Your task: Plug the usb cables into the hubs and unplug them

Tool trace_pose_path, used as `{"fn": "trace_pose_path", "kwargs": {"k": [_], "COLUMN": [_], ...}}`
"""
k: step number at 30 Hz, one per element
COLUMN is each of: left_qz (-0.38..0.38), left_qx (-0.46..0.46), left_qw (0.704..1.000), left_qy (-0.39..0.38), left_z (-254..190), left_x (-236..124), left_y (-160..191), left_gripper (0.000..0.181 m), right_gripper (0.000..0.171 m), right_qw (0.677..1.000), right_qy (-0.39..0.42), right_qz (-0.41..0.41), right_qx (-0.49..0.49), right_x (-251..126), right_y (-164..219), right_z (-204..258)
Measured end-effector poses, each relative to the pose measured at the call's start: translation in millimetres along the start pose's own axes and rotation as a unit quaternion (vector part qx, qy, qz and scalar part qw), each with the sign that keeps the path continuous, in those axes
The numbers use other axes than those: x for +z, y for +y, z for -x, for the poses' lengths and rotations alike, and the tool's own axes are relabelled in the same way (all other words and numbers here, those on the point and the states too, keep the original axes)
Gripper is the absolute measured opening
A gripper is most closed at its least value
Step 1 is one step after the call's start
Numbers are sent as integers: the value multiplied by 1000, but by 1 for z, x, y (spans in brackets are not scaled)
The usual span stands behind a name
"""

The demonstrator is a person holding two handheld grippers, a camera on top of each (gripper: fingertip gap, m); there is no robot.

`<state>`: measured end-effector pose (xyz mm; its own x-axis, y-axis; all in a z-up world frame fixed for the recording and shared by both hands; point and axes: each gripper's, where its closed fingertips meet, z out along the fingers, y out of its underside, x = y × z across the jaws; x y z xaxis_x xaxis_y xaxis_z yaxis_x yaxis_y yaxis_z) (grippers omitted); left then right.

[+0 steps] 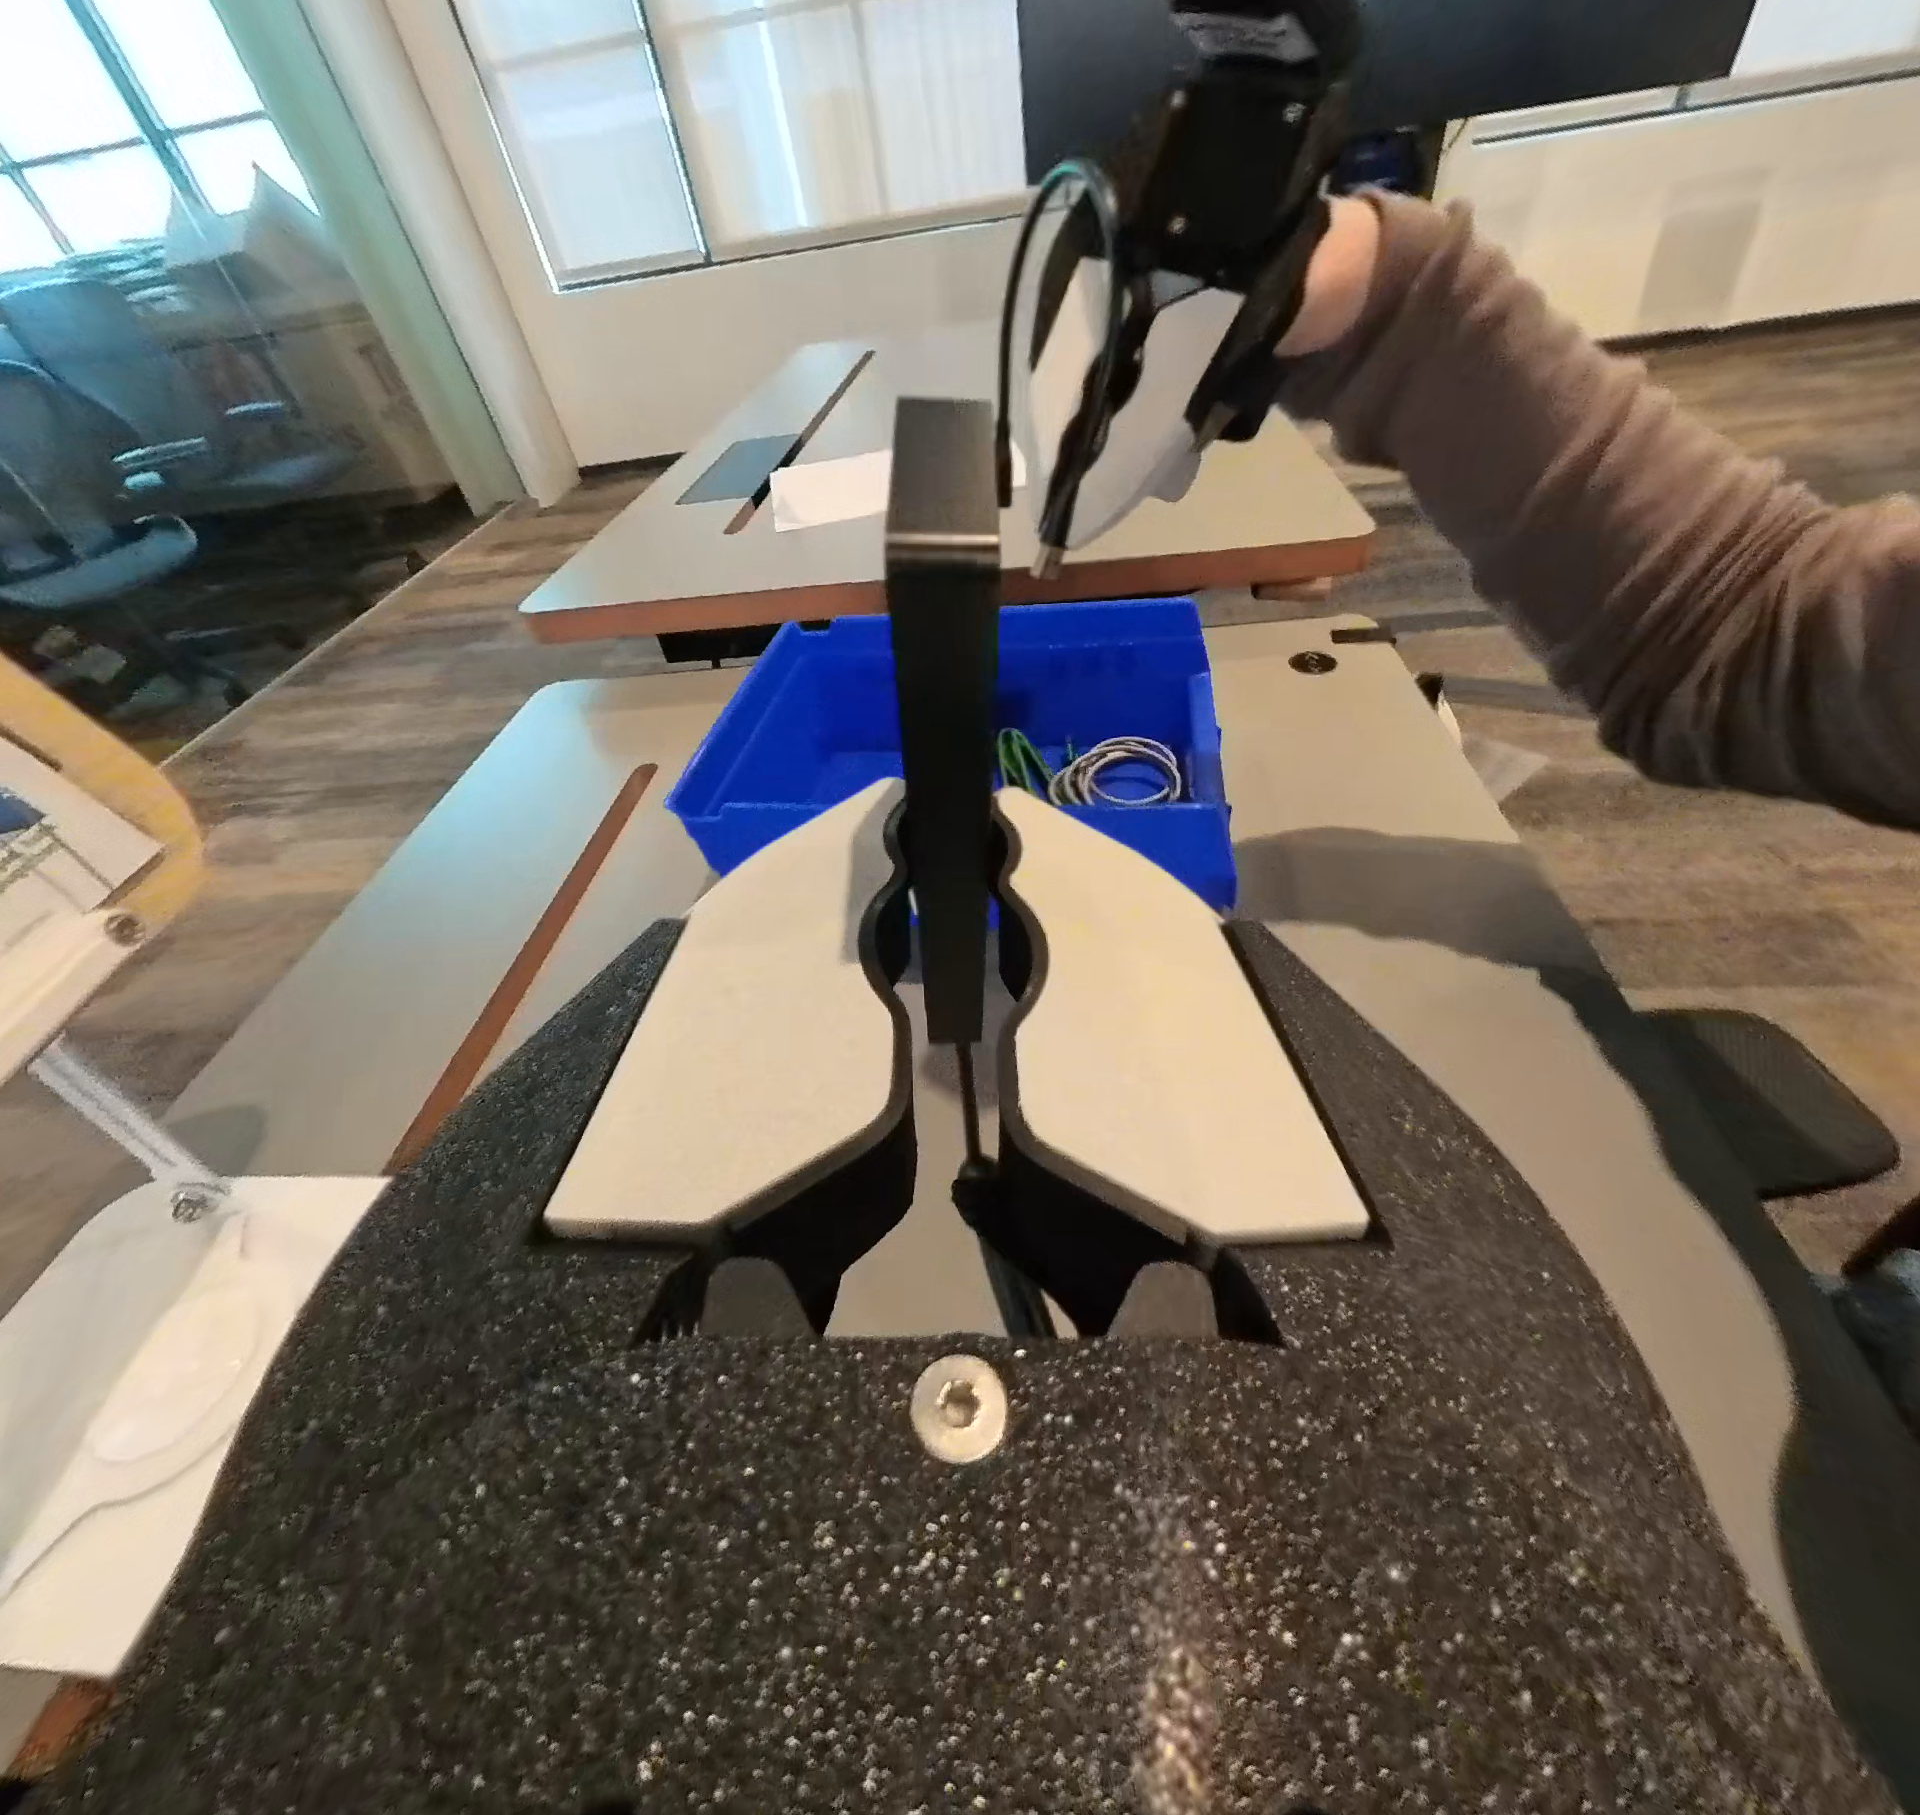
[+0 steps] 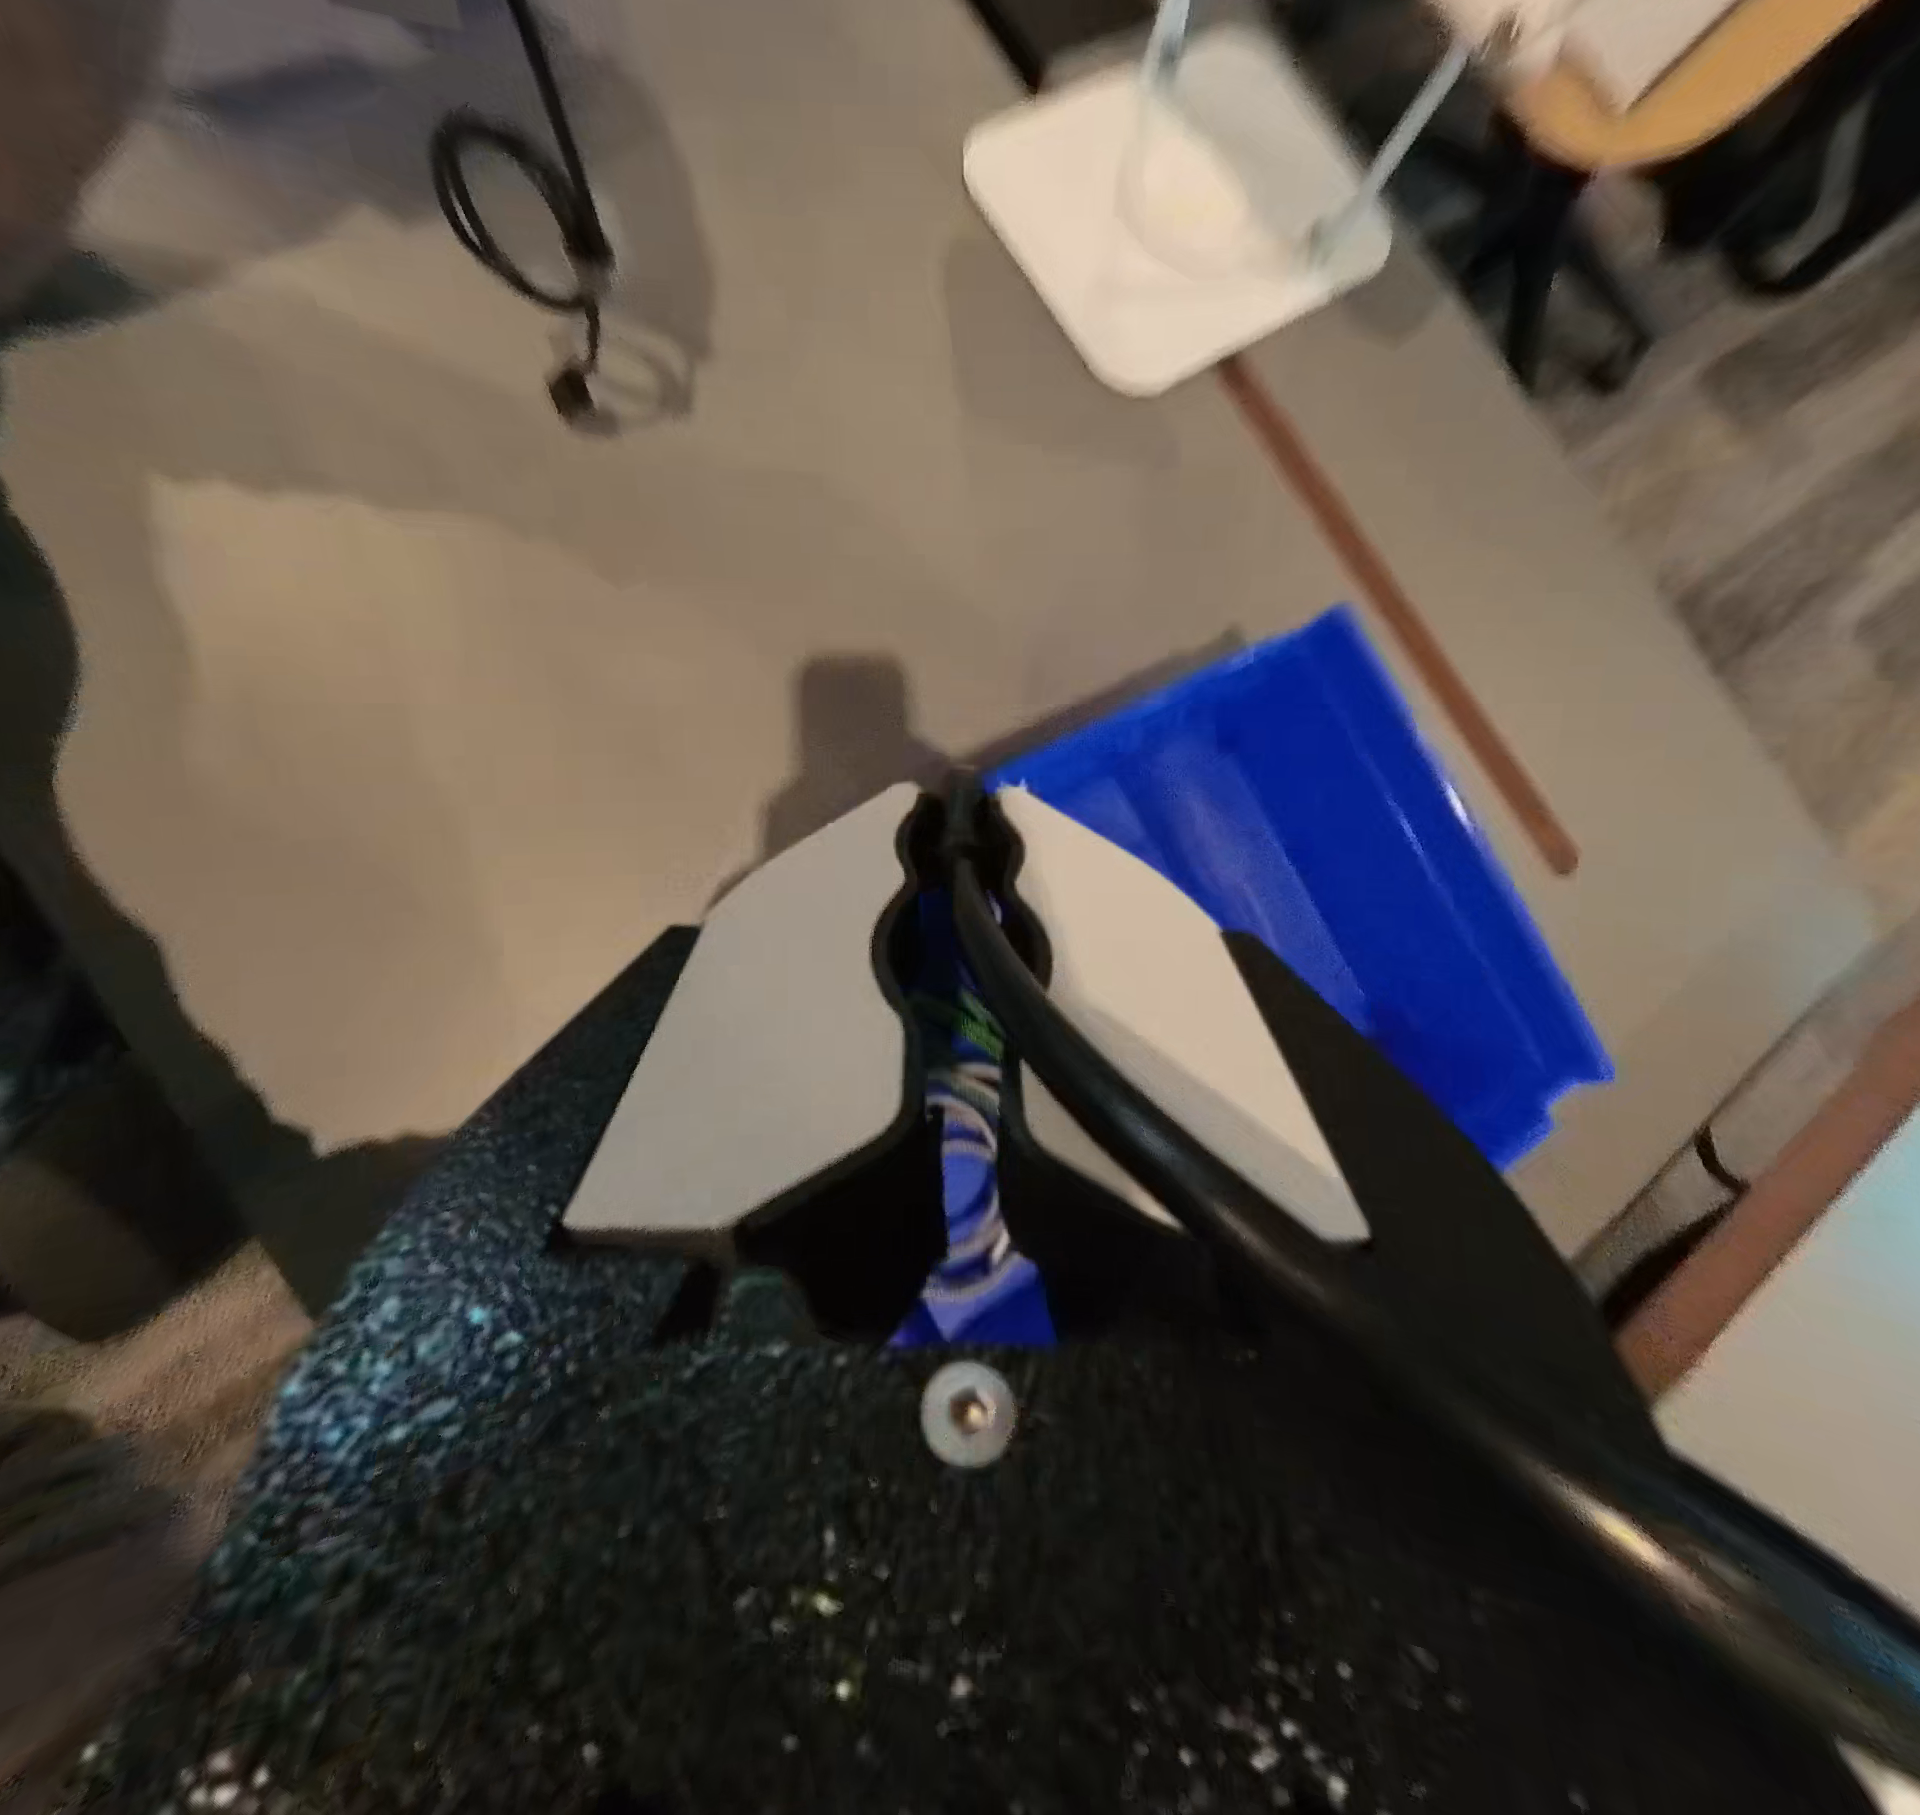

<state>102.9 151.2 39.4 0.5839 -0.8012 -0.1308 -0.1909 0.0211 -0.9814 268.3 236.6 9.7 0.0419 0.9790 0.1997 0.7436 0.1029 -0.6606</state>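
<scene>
A: Hard to read much in the right wrist view: blurred throughout, table (image 2: 520, 726) edges smeared. A second black lead (image 2: 520, 196) lying coiled far up the table, its details lost.

B: Right gripper (image 2: 956, 809) there? Closed tight on a black usb cable (image 2: 1049, 1048), pinched at the very fingertips; plug end hidden past them.

A: Clearer from the left wrist view. Right gripper (image 1: 1101, 508) raised above the table, tilted down and toward the hub, cable (image 1: 1023, 311) looping up behind, metal plug poking out just beside the hub's top corner, not touching. Sleeved forearm (image 1: 1610, 539) reaching in from the right.

B: Left gripper (image 1: 948, 815)? Clamped on a black hub (image 1: 940, 685), held upright; ports not visible from this side. Its own thin cord (image 1: 977, 1105) hanging between the fingers.

A: Behind, a blue bin (image 1: 821, 716) with coiled wires (image 1: 1117, 773), partly blocked by the hub.
</scene>
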Motion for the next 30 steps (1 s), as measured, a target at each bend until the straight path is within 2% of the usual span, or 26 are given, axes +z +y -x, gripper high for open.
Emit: {"fn": "trace_pose_path", "kwargs": {"k": [5, 10, 12, 17, 22, 28, 30], "left_qz": [20, 26, 15, -19, -35, -34, -40], "left_qx": [28, 38, 31, 5, -6, 3, 1], "left_qw": [999, 999, 999, 999, 996, 997, 996], "left_qy": [-5, -14, -11, 39, 78, 74, 75], "left_z": [-5, -1, 0, -6, -14, -12, -11], "left_x": [5, 0, -2, -1, 1, -3, -6], "left_y": [4, 7, 5, 1, -1, 0, -1], "left_gripper": [12, 12, 12, 12, 12, 12, 12], "right_gripper": [9, 9, 9, 9, 9, 9, 9], "right_qw": [991, 973, 968, 934, 900, 899, 898], "right_qy": [-49, -97, -127, -194, -201, -186, -190], "right_qz": [121, 208, 218, 289, 366, 387, 371], "right_qx": [-10, -14, -19, 82, 129, 85, 143], "right_x": [11, 20, 24, 38, 54, 56, 51], "right_y": [38, 71, 82, 120, 155, 162, 151], "right_z": [8, 18, 22, 26, 33, 53, 66]}}
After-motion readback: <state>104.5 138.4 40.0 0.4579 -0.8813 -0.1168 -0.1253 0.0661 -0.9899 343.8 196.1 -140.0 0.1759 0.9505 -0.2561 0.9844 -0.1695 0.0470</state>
